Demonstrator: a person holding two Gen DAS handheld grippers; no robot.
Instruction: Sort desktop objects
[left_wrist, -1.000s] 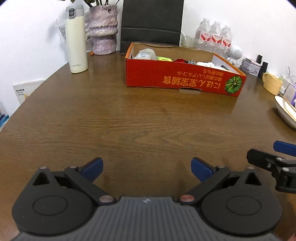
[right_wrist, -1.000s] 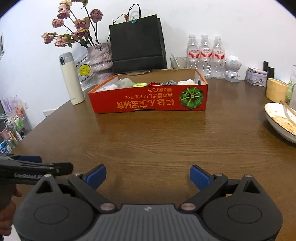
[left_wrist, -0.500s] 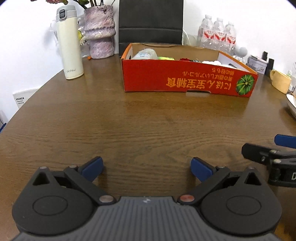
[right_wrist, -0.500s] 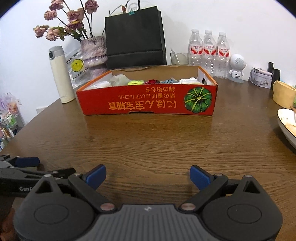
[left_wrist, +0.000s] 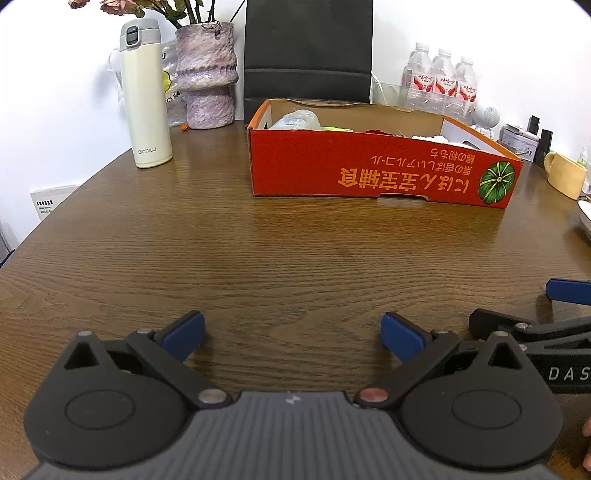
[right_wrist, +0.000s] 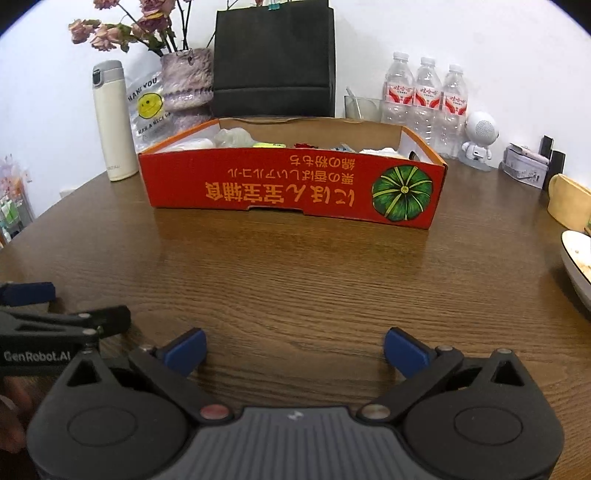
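A shallow red cardboard box (left_wrist: 380, 173) (right_wrist: 291, 186) with a green pumpkin print sits at the middle back of the brown wooden table (left_wrist: 258, 258). Several small items lie inside it: a clear plastic bottle (left_wrist: 295, 120), something yellow, something red, white pieces. My left gripper (left_wrist: 291, 334) hovers low over bare wood near the front, open with nothing between its blue pads. My right gripper (right_wrist: 293, 349) is beside it, its jaws opening wide, nothing between them. Each gripper's black arm shows at the other view's edge.
A cream thermos (left_wrist: 146, 96), a purple vase with dried flowers (left_wrist: 207, 70) and a black paper bag (right_wrist: 273, 59) stand behind the box. Three water bottles (right_wrist: 424, 99), a small white robot figure (right_wrist: 478, 142), a yellow mug (left_wrist: 565, 173) and a used plate (right_wrist: 578, 262) are to the right.
Both grippers drew slightly closer to the table and tilted, so the box and background shifted in view. The right jaws spread a little wider.
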